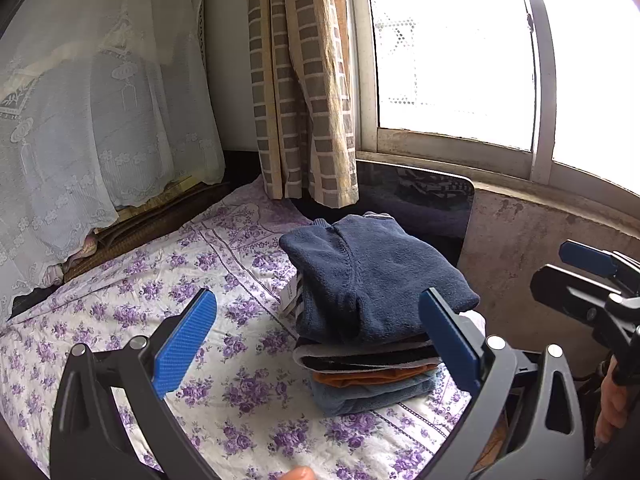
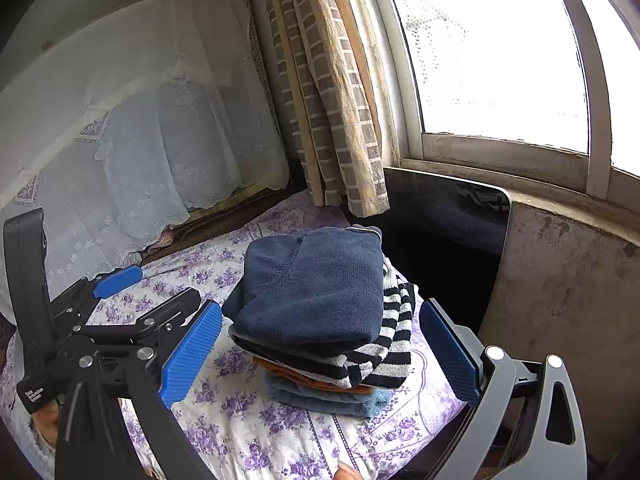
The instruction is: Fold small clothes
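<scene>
Stack of folded small clothes (image 2: 316,328) resting on a white bedsheet printed with purple flowers (image 2: 248,432), near the window-side edge of the bed. Top layer: a dark navy fleece garment (image 1: 372,280), folded into a thick soft pad; beneath it a black-and-grey striped knit (image 2: 388,344), an orange piece (image 2: 320,384) and a light blue fleece (image 2: 332,400) at the bottom. Left gripper (image 1: 320,344) and right gripper (image 2: 324,356), both with blue ribbed pads, hover before the pile with jaws spread wide, holding nothing. Judged handling: light, limp, compressible fabric with good friction against the pads; layers may slide on one another and the striped edge overhangs. Best purchase is likely the folded edges, pinching all plies together, or both sides of the pile at once.
</scene>
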`<action>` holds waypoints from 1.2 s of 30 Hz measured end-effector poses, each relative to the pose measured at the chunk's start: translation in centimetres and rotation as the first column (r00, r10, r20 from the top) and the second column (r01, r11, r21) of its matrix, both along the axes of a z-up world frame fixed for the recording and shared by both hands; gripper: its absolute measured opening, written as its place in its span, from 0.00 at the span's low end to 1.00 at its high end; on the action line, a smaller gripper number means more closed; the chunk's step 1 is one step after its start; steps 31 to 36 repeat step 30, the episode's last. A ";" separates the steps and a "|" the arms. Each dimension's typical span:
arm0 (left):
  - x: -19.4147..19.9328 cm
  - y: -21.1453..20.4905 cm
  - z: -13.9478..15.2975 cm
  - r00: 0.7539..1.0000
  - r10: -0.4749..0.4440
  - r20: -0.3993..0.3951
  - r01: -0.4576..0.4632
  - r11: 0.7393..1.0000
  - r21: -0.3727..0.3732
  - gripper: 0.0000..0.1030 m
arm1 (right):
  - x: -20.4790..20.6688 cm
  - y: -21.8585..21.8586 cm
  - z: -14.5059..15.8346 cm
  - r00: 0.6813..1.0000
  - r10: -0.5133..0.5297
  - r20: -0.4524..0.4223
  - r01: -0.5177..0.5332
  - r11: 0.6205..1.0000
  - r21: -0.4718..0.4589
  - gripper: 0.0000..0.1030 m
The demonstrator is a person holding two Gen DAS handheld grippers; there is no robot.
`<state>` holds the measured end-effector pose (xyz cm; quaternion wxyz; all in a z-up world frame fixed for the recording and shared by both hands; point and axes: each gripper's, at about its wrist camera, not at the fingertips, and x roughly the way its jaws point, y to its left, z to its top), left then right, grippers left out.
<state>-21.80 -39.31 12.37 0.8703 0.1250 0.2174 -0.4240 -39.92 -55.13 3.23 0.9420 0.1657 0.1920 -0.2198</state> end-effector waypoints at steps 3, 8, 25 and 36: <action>0.0 -0.2 0.1 1.000 -0.004 -0.009 0.004 1.000 0.004 0.96 | -0.1 0.1 0.0 1.000 0.005 0.001 -0.005 1.000 -0.002 0.96; -0.7 -0.3 0.0 1.000 0.005 0.029 -0.005 1.000 -0.003 0.96 | -0.1 0.2 -0.2 1.000 0.012 0.004 -0.012 1.000 0.004 0.96; -1.0 -0.5 0.0 1.000 -0.005 0.020 0.005 1.000 0.010 0.96 | -0.2 -0.4 -0.4 1.000 0.011 0.015 -0.012 1.000 0.020 0.96; -1.0 -0.7 -0.1 1.000 -0.005 0.021 0.005 1.000 0.018 0.96 | -0.4 -0.4 -0.4 1.000 0.009 0.017 -0.010 1.000 0.026 0.96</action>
